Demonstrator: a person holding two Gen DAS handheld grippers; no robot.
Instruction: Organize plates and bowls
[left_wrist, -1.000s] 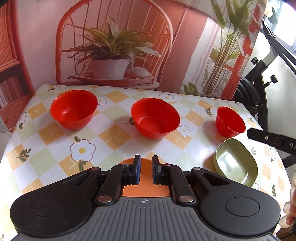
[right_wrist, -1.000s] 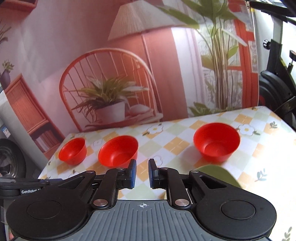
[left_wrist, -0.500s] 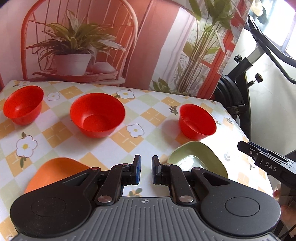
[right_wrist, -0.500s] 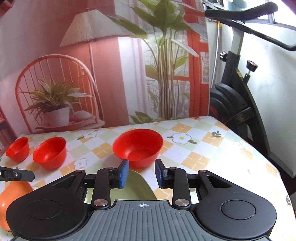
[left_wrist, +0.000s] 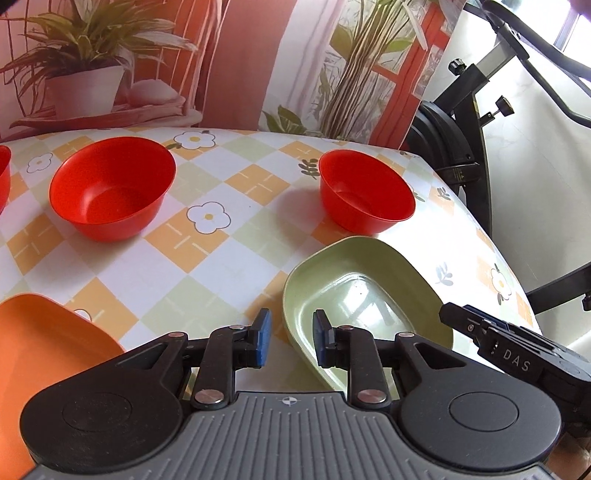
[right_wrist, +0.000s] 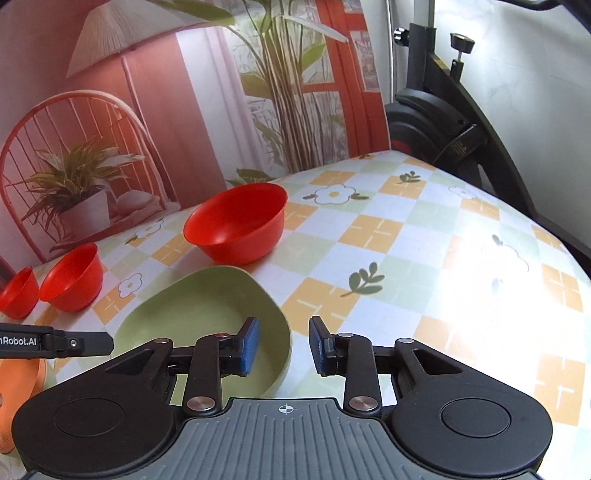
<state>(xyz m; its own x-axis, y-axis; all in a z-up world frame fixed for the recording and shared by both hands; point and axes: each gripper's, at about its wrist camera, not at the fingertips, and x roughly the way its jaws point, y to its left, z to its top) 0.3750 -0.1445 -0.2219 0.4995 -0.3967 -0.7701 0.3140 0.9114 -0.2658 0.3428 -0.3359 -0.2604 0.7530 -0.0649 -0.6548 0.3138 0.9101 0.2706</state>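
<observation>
A pale green plate (left_wrist: 362, 295) lies near the table's front right, and its left rim passes between the pads of my open left gripper (left_wrist: 291, 341). In the right wrist view the same green plate (right_wrist: 195, 314) has its right rim between the pads of my open right gripper (right_wrist: 283, 345). Neither gripper holds anything. Behind the plate stand three red bowls: one close by (left_wrist: 365, 192) (right_wrist: 236, 221), a middle one (left_wrist: 110, 188) (right_wrist: 72, 277), and a far left one (right_wrist: 18, 295). An orange plate (left_wrist: 48, 339) (right_wrist: 18, 373) lies at the front left.
The table carries a checked flower-print cloth (left_wrist: 229, 258) and its right edge (right_wrist: 554, 236) curves away. A black exercise bike (left_wrist: 465, 122) stands just beyond that edge. A printed backdrop (right_wrist: 147, 110) rises behind the bowls.
Both grippers swung right from over the orange plate to the green plate. Their jaws went from nearly shut to open, one on each side rim.
</observation>
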